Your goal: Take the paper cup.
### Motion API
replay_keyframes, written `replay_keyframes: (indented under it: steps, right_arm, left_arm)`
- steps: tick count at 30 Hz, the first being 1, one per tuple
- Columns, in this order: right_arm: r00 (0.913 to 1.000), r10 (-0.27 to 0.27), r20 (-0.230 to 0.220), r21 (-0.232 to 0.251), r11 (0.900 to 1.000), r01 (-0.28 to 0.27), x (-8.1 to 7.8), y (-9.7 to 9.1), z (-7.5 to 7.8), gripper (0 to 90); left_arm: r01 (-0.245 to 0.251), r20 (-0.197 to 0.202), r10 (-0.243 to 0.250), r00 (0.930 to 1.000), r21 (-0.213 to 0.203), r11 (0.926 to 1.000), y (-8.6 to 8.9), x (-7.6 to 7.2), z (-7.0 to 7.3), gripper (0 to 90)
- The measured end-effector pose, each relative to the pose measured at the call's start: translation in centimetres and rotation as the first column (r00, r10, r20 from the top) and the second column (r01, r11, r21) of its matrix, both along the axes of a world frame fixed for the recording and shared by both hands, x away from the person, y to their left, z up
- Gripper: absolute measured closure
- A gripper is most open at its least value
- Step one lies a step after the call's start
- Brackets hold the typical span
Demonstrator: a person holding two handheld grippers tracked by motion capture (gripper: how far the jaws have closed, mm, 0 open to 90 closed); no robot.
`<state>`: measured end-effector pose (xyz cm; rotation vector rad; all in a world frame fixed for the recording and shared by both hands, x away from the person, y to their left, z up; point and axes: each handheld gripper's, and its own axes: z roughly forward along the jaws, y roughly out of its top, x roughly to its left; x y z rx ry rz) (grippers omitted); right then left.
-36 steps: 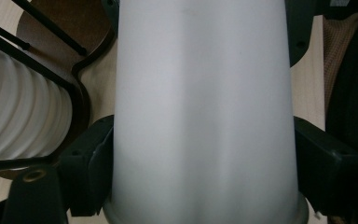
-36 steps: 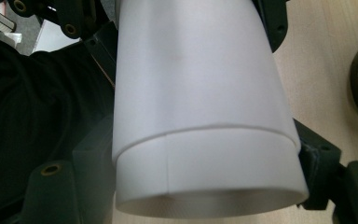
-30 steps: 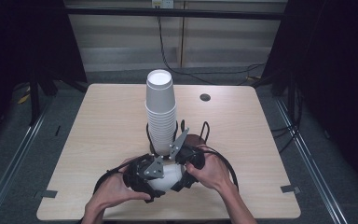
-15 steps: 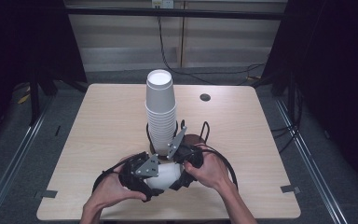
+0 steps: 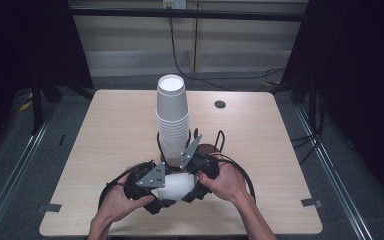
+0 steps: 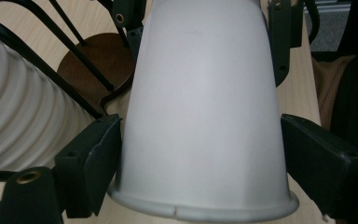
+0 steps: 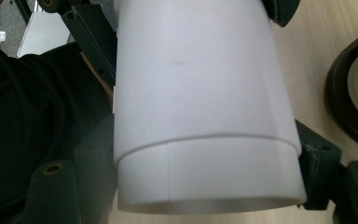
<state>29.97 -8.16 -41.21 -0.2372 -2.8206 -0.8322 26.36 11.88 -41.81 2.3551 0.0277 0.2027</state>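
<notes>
While both hand-held grippers [image 5: 172, 186] clasp cups [image 5: 176, 185], right gripper view reveals two nested, stack [image 5: 172, 117] behind

The worktop [image 5: 115, 130] is a pale wood-grain board with rounded corners, and a small dark round cap [image 5: 220, 104] is set into it near the far edge. Strips of grey tape [image 5: 50, 207] mark its two near corners. It stands on a grey carpeted floor [image 5: 25, 165], where metal rails [image 5: 10, 172] run along both sides. Behind the worktop the back wall [image 5: 240, 45] is made of light panels with a dark horizontal bar across the top. A black cable [image 5: 180, 62] hangs down this wall from a socket and trails over the floor. Black curtains [image 5: 360, 65] close the space at left and right. Even light falls from above.
</notes>
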Motion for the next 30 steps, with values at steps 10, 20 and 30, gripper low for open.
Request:
replay_keyframes:
  steps: [10,20,30]
  right_arm:
    - [0.9998,-0.018,0.0,-0.013,0.9998,0.018,0.0,-0.4,-0.1,24.1]
    - [0.999,-0.045,0.007,0.027,0.9987,0.044,0.0,-1.4,-0.4,24.0]
    - [0.9927,-0.12,0.007,0.057,0.9912,0.119,-0.1,-2.5,-0.6,23.8]
  left_arm:
    - [-0.024,-0.016,0.022,0.9996,-0.132,0.9909,1.1,0.1,0.2,15.5]
    - [-0.088,-0.008,0.089,0.996,-0.246,0.9653,3.0,0.3,0.7,15.7]
    - [-0.12,-0.057,0.107,0.9926,-0.353,0.9278,4.1,0.0,0.4,15.6]
